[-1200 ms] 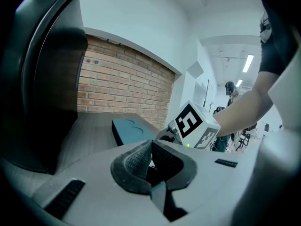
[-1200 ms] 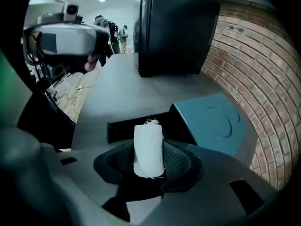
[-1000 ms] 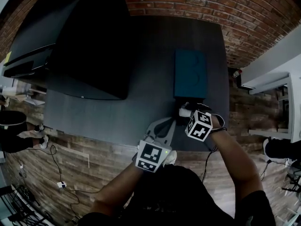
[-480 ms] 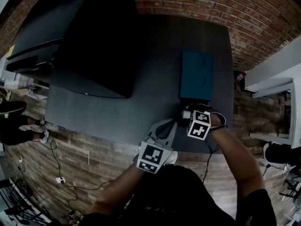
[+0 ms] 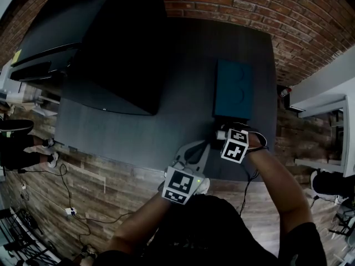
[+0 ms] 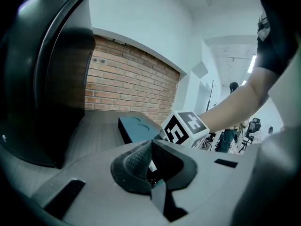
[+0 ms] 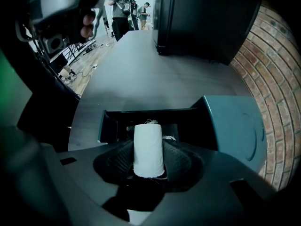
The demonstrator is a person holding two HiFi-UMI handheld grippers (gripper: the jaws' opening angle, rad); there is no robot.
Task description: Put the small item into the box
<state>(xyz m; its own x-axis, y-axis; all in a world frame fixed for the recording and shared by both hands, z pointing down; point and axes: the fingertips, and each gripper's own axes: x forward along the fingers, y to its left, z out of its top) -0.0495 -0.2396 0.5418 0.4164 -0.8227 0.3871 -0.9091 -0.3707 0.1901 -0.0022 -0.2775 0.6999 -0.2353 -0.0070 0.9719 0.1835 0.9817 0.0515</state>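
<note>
A teal box (image 5: 233,90) lies on the dark table (image 5: 177,110), long side pointing away from me. Its near end is open like a drawer (image 7: 141,119) with a dark inside. My right gripper (image 5: 223,133) sits at that open end, shut on a small white roll (image 7: 148,147) with loose threads on top. The roll stands upright between the pads, just in front of the opening. My left gripper (image 5: 191,150) rests lower left of it, near the table's front edge, with its pads (image 6: 136,161) closed together and nothing between them.
A large black object (image 5: 105,49) covers the table's back left. The table's front edge (image 5: 138,168) runs just before both grippers, with wood floor and cables (image 5: 69,209) below. A brick surface (image 5: 299,26) borders the table's far and right sides. People (image 7: 123,8) stand far off.
The head view has shifted slightly. Both grippers hold almost the same places, the right one still at the box's open end with the white roll.
</note>
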